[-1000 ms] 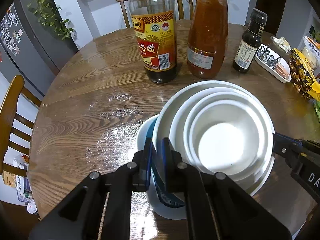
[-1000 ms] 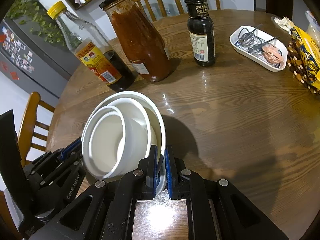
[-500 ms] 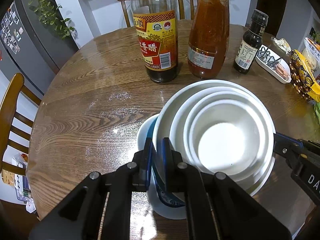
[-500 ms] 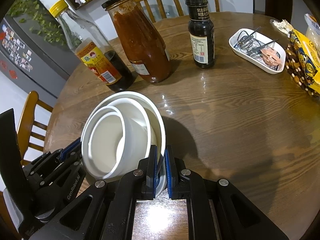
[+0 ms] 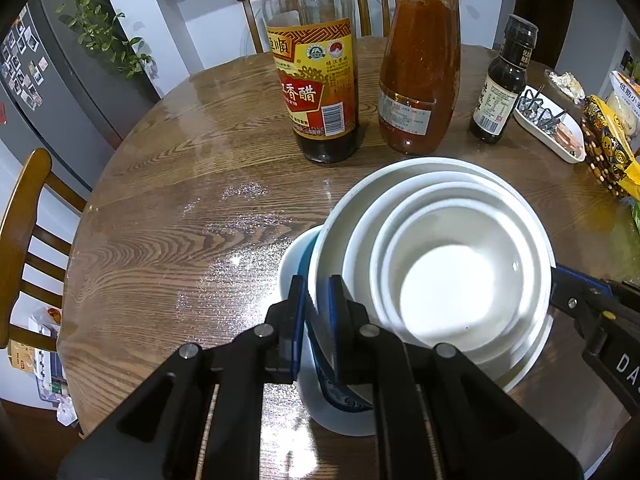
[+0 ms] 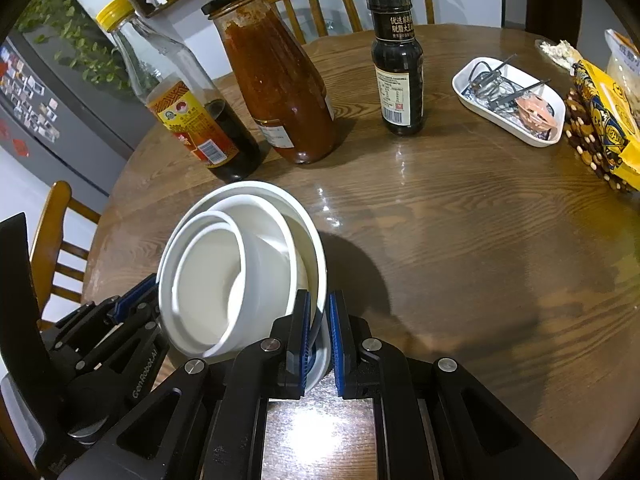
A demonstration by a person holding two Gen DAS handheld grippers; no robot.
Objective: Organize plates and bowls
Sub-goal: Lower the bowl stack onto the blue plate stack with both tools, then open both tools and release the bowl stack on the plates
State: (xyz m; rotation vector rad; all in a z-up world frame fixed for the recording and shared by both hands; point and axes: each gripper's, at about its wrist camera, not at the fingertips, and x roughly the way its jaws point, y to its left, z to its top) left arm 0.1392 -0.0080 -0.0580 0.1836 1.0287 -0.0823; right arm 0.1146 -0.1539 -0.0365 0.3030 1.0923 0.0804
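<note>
Three nested white bowls (image 5: 452, 280) (image 6: 224, 280) sit tilted over a white dish with a blue inside (image 5: 290, 268) on the round wooden table (image 5: 160, 220). My left gripper (image 5: 318, 308) has the near-left rim of the largest bowl between its pads; its jaws are opening slightly, still against the rim. My right gripper (image 6: 318, 320) is shut on the opposite rim of that same bowl. Each gripper shows in the other's view: the right gripper (image 5: 576, 300) at the stack's right, the left gripper (image 6: 132, 300) at its left.
Behind the bowls stand a vinegar bottle (image 5: 316, 92), a red sauce jar (image 5: 420, 80) and a small dark bottle (image 5: 500, 88). A white tray of clips (image 5: 552, 128) and a yellow snack bag (image 5: 608, 148) lie at the right. Wooden chairs ring the table.
The left jaws stand a touch wider around the rim. The bowls and both hands have stayed where they were.
</note>
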